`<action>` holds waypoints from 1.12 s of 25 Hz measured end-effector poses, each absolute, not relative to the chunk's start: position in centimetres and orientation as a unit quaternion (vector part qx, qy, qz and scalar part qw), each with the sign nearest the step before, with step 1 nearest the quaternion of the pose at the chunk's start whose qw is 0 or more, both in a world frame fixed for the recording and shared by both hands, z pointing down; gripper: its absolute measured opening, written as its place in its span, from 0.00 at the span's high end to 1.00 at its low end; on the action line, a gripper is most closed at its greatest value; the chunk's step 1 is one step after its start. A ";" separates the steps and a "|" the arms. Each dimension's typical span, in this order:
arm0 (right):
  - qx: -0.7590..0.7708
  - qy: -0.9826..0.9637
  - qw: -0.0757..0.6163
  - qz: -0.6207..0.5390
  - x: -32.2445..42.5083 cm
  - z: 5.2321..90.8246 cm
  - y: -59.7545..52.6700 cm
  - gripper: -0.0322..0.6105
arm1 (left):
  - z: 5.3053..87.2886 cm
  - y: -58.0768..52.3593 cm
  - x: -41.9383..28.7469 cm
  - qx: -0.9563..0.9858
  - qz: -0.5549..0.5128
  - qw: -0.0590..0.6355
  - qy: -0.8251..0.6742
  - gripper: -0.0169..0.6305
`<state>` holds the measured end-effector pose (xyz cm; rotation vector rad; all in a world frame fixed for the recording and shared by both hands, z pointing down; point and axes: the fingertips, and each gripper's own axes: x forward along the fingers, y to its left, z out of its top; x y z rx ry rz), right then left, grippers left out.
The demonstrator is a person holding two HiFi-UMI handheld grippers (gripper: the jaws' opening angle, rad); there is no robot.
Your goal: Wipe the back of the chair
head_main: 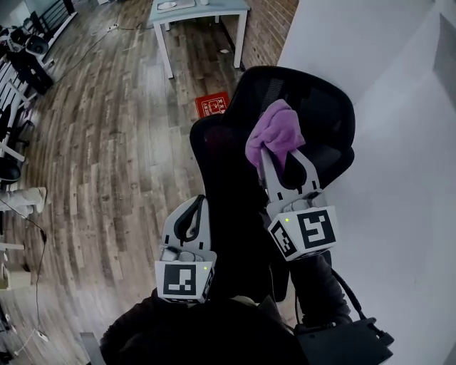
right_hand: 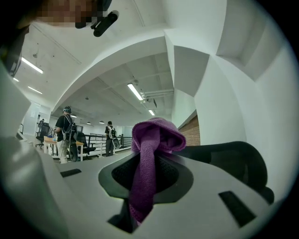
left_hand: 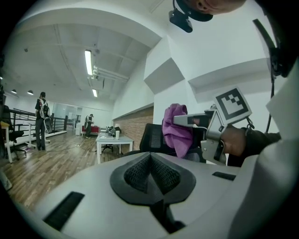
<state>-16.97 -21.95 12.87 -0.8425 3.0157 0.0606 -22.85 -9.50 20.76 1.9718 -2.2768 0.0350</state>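
Observation:
A black office chair with a mesh back stands below me against the white wall; its upper back curves to the right. My right gripper is shut on a purple cloth, which bunches over the top of the chair back. The right gripper view has the cloth hanging between the jaws, with the chair back just beyond. My left gripper hangs lower at the chair's left side, shut on nothing. The left gripper view takes in the cloth and the chair.
A white wall rises close on the right, with a brick wall behind. A white table and a red floor sign lie beyond the chair. Wooden floor spreads to the left. People stand far off.

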 end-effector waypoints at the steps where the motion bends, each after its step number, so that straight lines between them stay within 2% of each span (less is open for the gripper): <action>1: -0.266 0.964 0.005 0.025 -18.0 12.4 -22.8 0.84 | 21.0 -9.7 -23.6 0.649 0.012 0.067 -0.758 0.97; 8: -0.263 0.964 0.004 0.028 -23.2 12.0 -28.7 0.84 | 24.2 -9.1 -28.5 0.601 0.022 0.103 -0.793 0.97; 16: -0.275 0.961 0.009 0.013 -25.7 14.3 -33.7 0.84 | 27.3 -8.9 -30.5 0.572 0.037 0.125 -0.810 0.97; 28: -0.344 0.939 -0.013 0.019 -23.2 15.4 -37.7 0.84 | 27.9 -9.8 -30.1 0.577 0.050 0.129 -0.805 0.97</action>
